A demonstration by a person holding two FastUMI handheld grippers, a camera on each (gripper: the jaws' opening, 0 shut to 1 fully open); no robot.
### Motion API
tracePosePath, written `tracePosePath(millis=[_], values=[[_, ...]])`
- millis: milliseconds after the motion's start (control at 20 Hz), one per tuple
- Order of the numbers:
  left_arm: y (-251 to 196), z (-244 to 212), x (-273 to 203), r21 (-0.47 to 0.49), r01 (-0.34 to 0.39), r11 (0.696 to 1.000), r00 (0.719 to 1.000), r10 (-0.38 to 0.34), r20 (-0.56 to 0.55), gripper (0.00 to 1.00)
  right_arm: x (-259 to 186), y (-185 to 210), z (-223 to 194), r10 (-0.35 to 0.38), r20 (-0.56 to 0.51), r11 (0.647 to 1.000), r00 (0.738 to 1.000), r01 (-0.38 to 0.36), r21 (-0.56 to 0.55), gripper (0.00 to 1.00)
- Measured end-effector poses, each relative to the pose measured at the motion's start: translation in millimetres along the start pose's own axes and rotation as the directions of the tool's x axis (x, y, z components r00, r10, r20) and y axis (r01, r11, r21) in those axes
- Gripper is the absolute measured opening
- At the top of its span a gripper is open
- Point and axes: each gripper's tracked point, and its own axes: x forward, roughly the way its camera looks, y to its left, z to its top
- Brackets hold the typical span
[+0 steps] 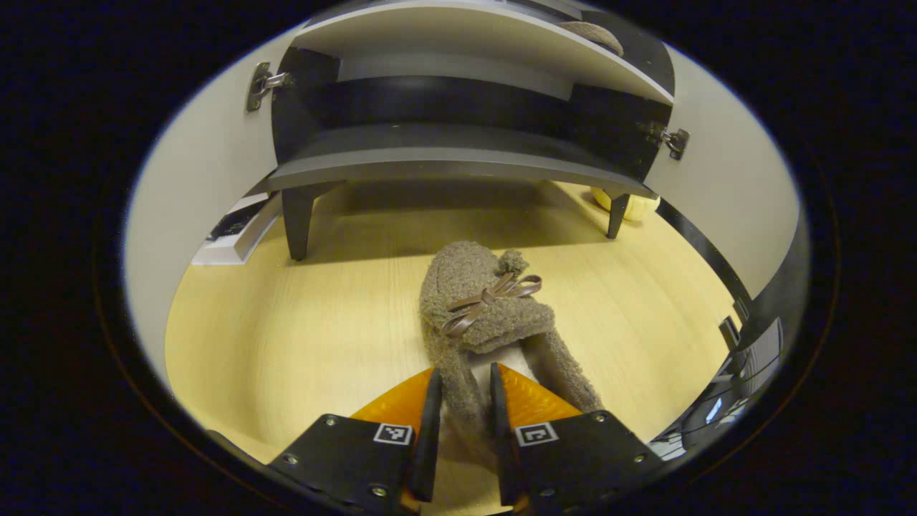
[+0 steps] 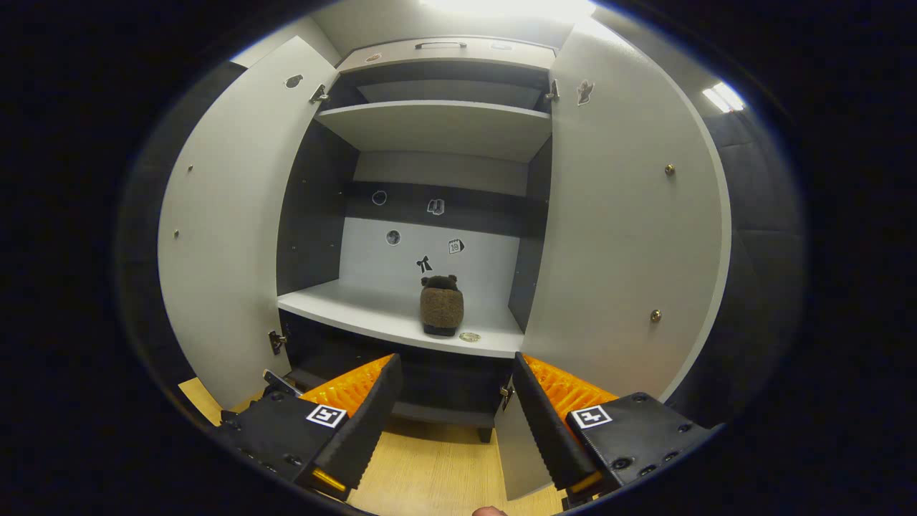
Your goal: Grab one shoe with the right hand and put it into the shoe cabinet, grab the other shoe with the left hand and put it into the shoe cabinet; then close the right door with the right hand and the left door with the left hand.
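A fuzzy brown slipper with a small bow lies on the wooden floor in front of the shoe cabinet. My left gripper is shut on its heel-side wall, which fills the gap between the two fingers. In the right gripper view the other brown slipper stands on the cabinet's middle shelf, toe toward the back. My right gripper hangs open in front of that shelf, nothing between its fingers. Both doors stand wide open: the left door and the right door.
The cabinet stands on dark legs with a gap beneath. A white box lies on the floor at the left, and a pale yellow object sits behind the right leg. A small round disc lies at the shelf's front edge.
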Motion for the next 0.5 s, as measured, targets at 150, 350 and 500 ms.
tracePosePath(millis=[150,350,500], values=[[3,-1,0,0.016,-0.053,0.998,0.999,0.053,0.007,0.06,-3,0,-4,0.004,-0.009,1.0,1.0,-0.004,0.002,0.98],[8,7,-3,0.0,-0.063,0.998,0.997,0.063,0.055,0.02,-5,1,-11,0.017,-0.024,1.0,1.0,-0.017,0.012,0.98],[10,18,-8,-0.058,-0.071,0.996,0.993,0.076,0.09,0.01,-6,0,-14,0.023,-0.032,1.0,0.999,-0.022,0.013,0.98]])
